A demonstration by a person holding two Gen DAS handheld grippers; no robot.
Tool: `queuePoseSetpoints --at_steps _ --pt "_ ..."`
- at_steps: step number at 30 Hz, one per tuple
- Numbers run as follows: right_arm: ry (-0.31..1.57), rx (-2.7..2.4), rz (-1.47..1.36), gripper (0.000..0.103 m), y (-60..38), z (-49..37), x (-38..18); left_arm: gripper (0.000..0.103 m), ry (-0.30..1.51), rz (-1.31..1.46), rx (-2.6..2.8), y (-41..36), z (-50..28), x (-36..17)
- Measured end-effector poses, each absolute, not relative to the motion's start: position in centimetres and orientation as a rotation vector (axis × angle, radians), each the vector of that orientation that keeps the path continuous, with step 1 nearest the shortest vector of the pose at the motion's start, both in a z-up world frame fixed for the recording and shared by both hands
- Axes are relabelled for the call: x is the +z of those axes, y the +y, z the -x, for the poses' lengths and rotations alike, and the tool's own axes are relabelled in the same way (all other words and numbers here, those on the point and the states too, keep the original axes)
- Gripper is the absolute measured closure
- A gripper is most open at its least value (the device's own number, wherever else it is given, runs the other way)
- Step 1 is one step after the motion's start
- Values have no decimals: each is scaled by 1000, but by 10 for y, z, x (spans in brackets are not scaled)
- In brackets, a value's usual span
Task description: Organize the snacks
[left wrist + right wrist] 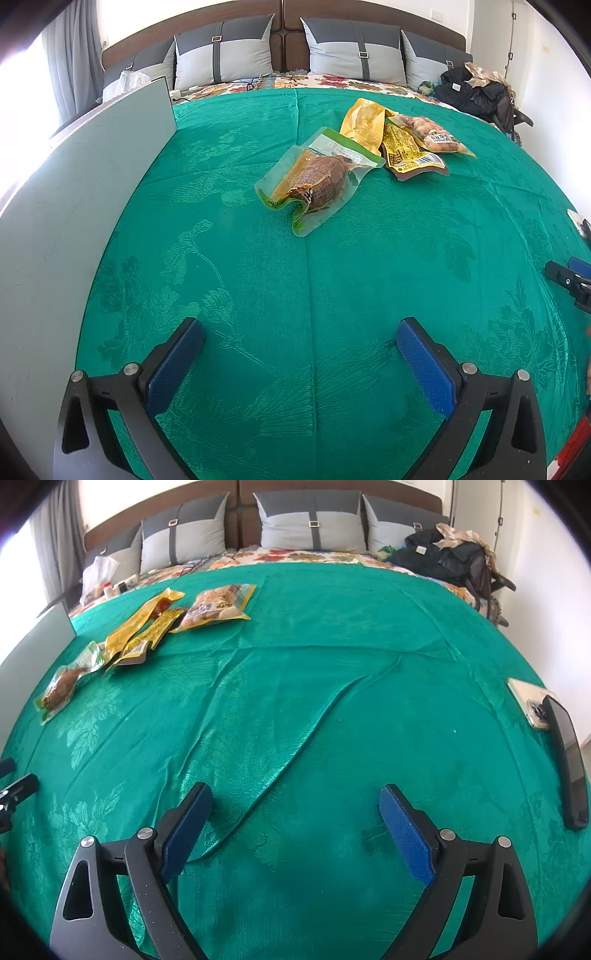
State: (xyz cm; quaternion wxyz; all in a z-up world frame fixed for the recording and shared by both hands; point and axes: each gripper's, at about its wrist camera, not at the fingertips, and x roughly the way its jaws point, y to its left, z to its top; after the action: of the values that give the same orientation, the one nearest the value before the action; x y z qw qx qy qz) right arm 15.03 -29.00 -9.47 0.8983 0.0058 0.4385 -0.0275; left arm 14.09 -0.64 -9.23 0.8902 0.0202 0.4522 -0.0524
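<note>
Loosely bunched, four snack packs lie on the green patterned bedspread (295, 295): a clear green-edged vacuum pouch of brown meat (314, 181) nearest, at twelve o'clock from the left gripper (300, 354), with two yellow foil packs (364, 123) and a clear bag of pale round snacks (430, 134) beyond at one o'clock. Both grippers, the right gripper (295, 829) included, hover empty with fingers wide, probably readied for a first pick. A grey flat board (74, 192) stands at nine o'clock.

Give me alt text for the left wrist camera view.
Open left gripper hovers over a green bedspread; ahead lie four snack packets: a clear-and-green one nearest, three yellow-toned ones behind. A white board stands at left, pillows beyond.
</note>
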Motion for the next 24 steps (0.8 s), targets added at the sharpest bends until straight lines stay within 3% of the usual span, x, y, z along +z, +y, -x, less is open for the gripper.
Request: queuePoseSetpoints --at_steps 11,14,22,23,24 --pt "908 -57 -12 8 -290 -150 -95 0 972 -53 -129 -7 -145 -91" --pt "909 -57 -12 8 -290 -150 -95 0 1088 -135 -209 -16 -168 -86" --pt "911 -53 -11 8 -288 -154 -96 1 1068 -325 -224 -49 -246 -77" --pt "911 -53 -11 8 -288 -155 -96 1 1080 -318 -223 -50 -254 -81" --pt "911 -53 -11 8 -288 -154 -96 8 1088 -271 -245 -48 -259 -82"
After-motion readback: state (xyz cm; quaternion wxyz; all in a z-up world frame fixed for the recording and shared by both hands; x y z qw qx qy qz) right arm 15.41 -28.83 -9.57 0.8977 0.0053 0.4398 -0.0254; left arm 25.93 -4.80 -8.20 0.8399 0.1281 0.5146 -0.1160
